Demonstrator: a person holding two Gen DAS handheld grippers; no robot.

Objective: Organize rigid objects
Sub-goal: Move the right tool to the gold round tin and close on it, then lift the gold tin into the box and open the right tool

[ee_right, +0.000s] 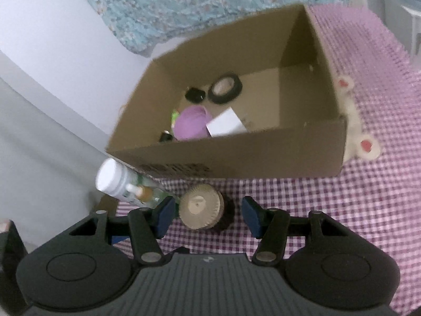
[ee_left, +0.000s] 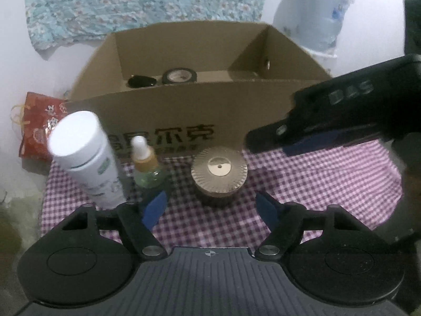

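Pink checked cloth point(ee_left: 302, 184) covers the table you are working on, and 3 things are left standing on it in front of the cardboard box point(ee_left: 200, 110).

Nearest to you, your left tongs point(ee_left: 210, 210) hang wide and empty, low over the cloth, with the ribbed gold jar point(ee_left: 219, 173) just beyond their tips. Your right tongs point(ee_right: 208, 217) are also spread wide and hold nothing, but from their own camera the gold jar point(ee_right: 202, 206) sits between the 2 blue pads, closer to the left pad point(ee_right: 164, 214) than to the right one. If you close from there, the left pad meets the lid first and may shove the jar sideways instead of clamping it. The lid looks wider than the dark body under it, so a grip on the lid edge alone could lift the lid off or let the jar tip.

Just to the left of the jar stands the small dropper bottle point(ee_left: 146, 163), and beside that the tall white bottle point(ee_left: 86, 158). Both are narrow and upright, and the left pad of your right tongs is very near the dropper bottle point(ee_right: 143, 193); a sideways nudge could topple it into the white bottle.

Both tongs aim at the same jar, so they may also collide.

Beyond, the box already holds a roll of black tape point(ee_right: 225, 88), a small black thing point(ee_right: 194, 95), a purple thing point(ee_right: 190, 122) and a white card point(ee_right: 226, 125). Its near wall rises right behind the jar, so a low carry could catch the rim. A soft toy point(ee_right: 355, 129) lies against the box's right side.
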